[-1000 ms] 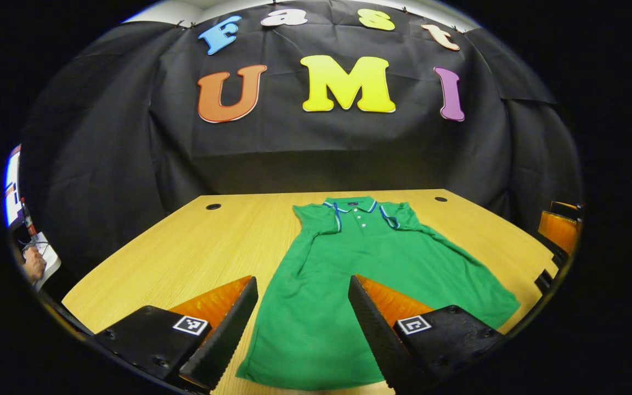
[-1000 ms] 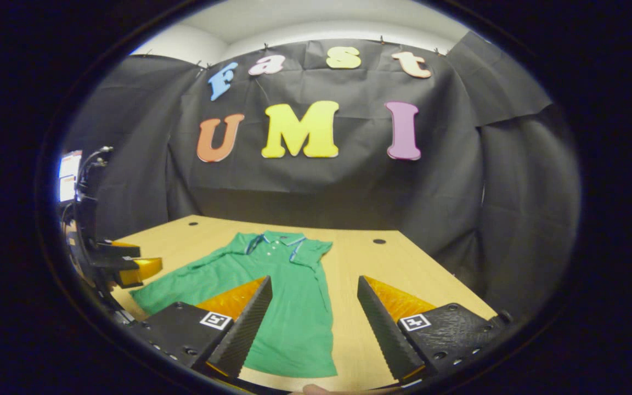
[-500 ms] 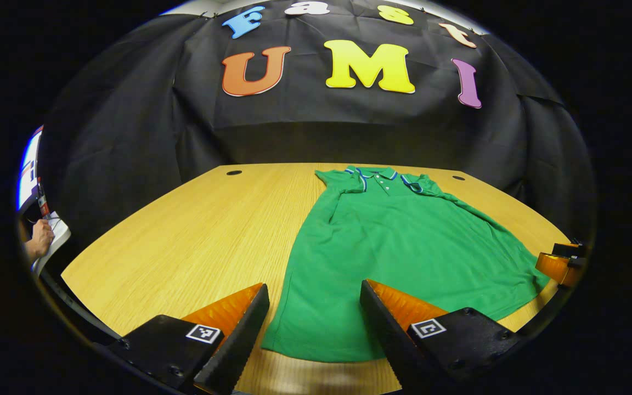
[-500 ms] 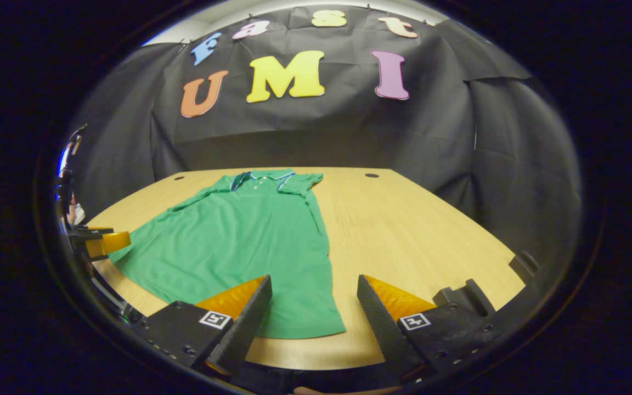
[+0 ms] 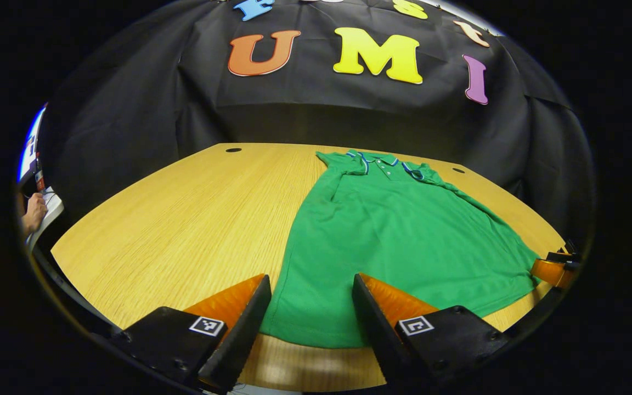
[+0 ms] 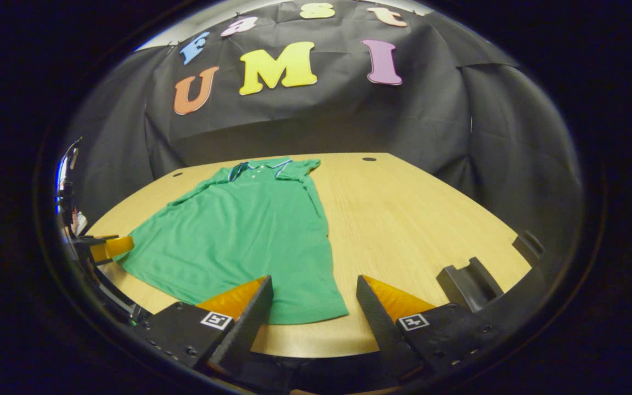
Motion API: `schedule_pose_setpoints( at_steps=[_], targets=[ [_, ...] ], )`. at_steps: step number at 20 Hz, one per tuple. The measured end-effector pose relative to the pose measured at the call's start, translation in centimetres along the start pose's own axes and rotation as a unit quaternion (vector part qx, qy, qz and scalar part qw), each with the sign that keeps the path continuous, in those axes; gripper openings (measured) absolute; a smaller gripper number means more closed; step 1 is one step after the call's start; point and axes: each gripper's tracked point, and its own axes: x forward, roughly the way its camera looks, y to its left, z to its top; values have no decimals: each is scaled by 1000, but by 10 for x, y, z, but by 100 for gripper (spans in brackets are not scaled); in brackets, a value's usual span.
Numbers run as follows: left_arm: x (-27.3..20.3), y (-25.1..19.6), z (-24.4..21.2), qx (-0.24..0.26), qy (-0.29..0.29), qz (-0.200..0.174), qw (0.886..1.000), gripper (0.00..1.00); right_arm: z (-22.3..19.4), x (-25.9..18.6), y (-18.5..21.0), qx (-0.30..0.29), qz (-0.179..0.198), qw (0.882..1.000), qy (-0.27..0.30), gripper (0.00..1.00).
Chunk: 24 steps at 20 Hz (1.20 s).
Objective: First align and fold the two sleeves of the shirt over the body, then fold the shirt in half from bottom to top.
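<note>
- Spanning most of the scene, the wooden table (image 5: 184,219) carries the green shirt (image 5: 393,241), laid flat, collar toward the far edge, hem at the near edge; long axis runs away from both grippers.
- Left gripper (image 5: 308,312): jaws wide apart, empty, straddling the hem's left corner.
- Right gripper (image 6: 313,310): wide apart, empty, at the hem's right corner.
- Judgement: each gripper is nearest its own side; the sleeves lie at the collar end, well apart from both.

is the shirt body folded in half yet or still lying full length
Full length. The green shirt lies flat on the table, collar at the far end, bottom hem at the near edge.
</note>
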Motion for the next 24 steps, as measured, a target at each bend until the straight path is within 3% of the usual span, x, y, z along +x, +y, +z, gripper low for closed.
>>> schedule_pose_setpoints(
  at_steps=[3,5,8,9,11,12,18,24],
  targets=[
    [1,2,-1,9,-1,7,1000,97,2,-3,5,-5,8,1000,-4,94],
    [2,3,-1,11,-2,14,1000,94,1,3,9,-6,13,1000,3,83],
    [5,3,0,12,-10,14,1000,81,3,8,17,-1,27,1000,2,54],
    [5,5,2,1,-14,14,1000,52,3,9,20,-2,34,999,2,46],
    [7,-2,3,-20,-26,2,999,19,5,10,23,6,45,999,6,18],
    [8,-3,4,-14,-31,-2,999,10,5,10,23,-2,44,999,6,9],
    [4,-9,24,3,-43,-7,999,6,16,4,23,-33,46,998,-9,0],
    [-5,-23,85,16,-92,-9,996,6,82,-6,20,-25,58,996,-69,0]
  ],
)
